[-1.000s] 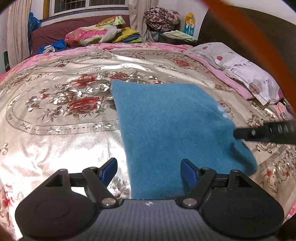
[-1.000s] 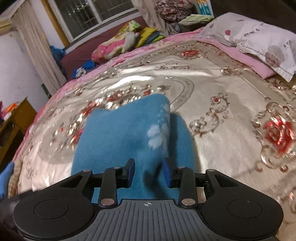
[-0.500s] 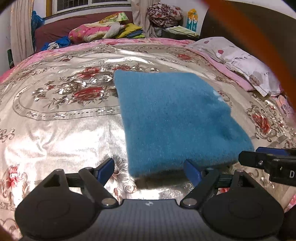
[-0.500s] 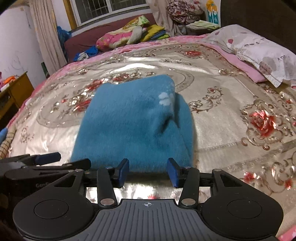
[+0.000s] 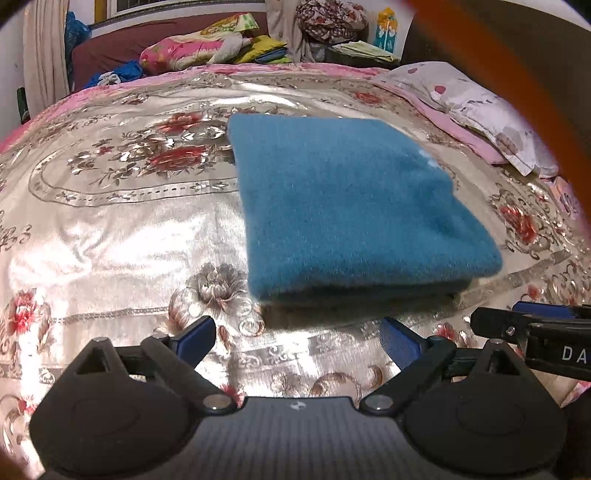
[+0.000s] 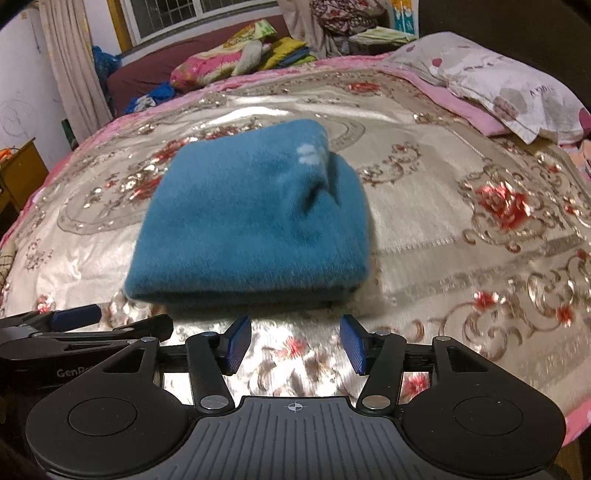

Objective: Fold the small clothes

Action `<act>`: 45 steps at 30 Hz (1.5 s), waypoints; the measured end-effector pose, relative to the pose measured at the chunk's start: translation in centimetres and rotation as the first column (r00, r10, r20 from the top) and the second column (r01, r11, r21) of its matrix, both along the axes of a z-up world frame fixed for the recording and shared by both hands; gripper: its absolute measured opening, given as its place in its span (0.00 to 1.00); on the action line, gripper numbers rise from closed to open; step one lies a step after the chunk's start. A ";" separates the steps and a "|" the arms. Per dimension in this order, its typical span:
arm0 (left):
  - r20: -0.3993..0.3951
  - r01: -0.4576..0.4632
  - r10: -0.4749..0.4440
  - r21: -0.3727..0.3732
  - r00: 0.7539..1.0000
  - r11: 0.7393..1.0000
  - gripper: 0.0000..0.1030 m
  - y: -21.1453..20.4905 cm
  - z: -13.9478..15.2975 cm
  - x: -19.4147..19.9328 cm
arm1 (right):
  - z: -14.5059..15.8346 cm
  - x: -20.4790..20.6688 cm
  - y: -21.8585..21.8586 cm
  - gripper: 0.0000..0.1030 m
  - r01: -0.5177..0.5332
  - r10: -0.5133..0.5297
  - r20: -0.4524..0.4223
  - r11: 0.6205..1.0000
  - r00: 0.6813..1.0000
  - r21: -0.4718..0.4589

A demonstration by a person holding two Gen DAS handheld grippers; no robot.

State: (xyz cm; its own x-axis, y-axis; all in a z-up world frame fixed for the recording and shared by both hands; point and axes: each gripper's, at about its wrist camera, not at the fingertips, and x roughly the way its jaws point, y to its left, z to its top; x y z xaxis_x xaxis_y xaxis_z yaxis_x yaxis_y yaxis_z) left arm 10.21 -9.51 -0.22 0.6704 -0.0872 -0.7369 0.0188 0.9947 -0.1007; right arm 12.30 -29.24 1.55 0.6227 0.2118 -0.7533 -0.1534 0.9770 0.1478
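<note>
Shiny floral bedspread (image 5: 122, 236) is covering the bed, and a folded blue garment (image 5: 343, 206) is lying flat on it just ahead of both tongs. Left gripper (image 5: 297, 341) is spreading its jaws wide with only bedspread between them. Right gripper (image 6: 295, 345) is widening too, gripping nothing, short of the garment's near edge.

Home bedroom, bed with floral satin bedspread (image 5: 110, 229), pillow (image 6: 509, 88), piled bedding (image 6: 229, 59), curtained window (image 6: 166, 18)
</note>
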 end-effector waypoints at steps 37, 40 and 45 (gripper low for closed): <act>-0.036 -0.028 0.031 0.083 0.999 0.996 1.00 -1.6 0.2 -0.4 | -0.6 -0.9 0.0 0.58 0.010 -0.011 -0.017 0.999 1.000 -0.033; -0.037 -0.028 0.031 0.084 0.999 0.996 1.00 -1.6 0.2 -0.4 | -0.6 -1.0 0.0 0.58 0.010 -0.010 -0.017 0.999 1.000 -0.036; -0.037 -0.028 0.032 0.088 0.999 0.996 1.00 -1.7 0.1 -0.4 | -0.5 -0.9 -0.1 0.58 0.011 -0.012 -0.018 0.999 1.000 -0.039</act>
State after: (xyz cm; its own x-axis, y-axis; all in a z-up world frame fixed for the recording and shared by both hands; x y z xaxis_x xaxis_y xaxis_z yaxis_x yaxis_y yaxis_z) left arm 9.77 -11.24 -0.08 0.6428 -0.0020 -0.7661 -0.0135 0.9998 -0.0139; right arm 11.41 -29.38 1.03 0.6106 0.1752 -0.7723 -0.1400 0.9837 0.1125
